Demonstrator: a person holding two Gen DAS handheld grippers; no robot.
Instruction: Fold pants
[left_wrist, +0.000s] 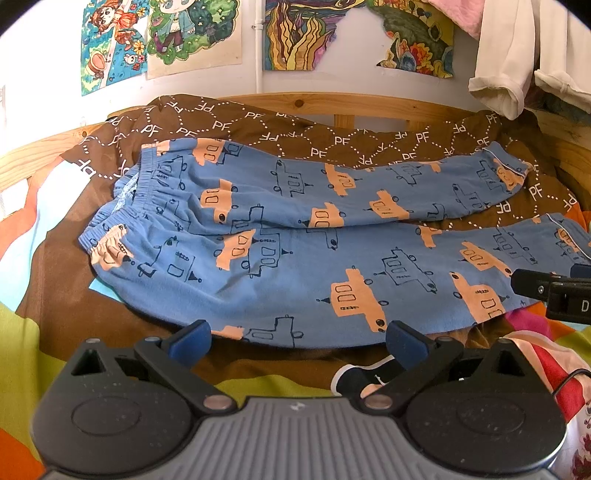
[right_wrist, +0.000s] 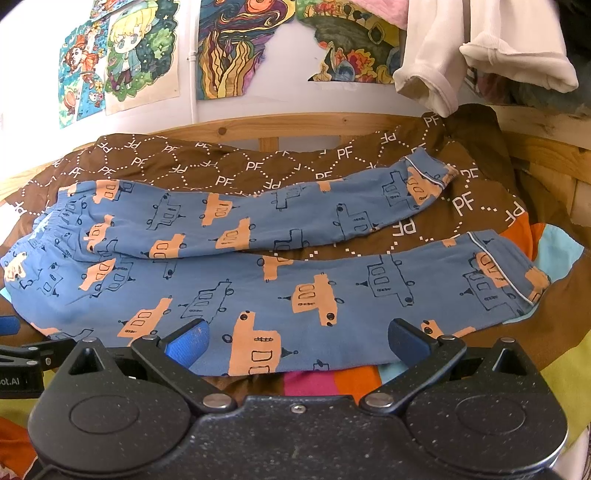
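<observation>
Blue pants (left_wrist: 303, 266) with orange and outlined car prints lie spread flat on a brown quilt, waistband at the left, both legs running to the right and apart at the cuffs. They also show in the right wrist view (right_wrist: 295, 280). My left gripper (left_wrist: 297, 341) is open and empty just short of the near leg's front edge, towards the waist end. My right gripper (right_wrist: 297, 341) is open and empty at the near leg's front edge, towards the cuff end; it also shows at the right edge of the left wrist view (left_wrist: 554, 291).
The brown quilt (left_wrist: 325, 144) with white PF lettering covers a bed with a wooden frame (left_wrist: 332, 103). Colourful bedding (left_wrist: 22, 339) lies at the front. Drawings (left_wrist: 162, 33) hang on the wall. White clothes (right_wrist: 480, 48) hang at the upper right.
</observation>
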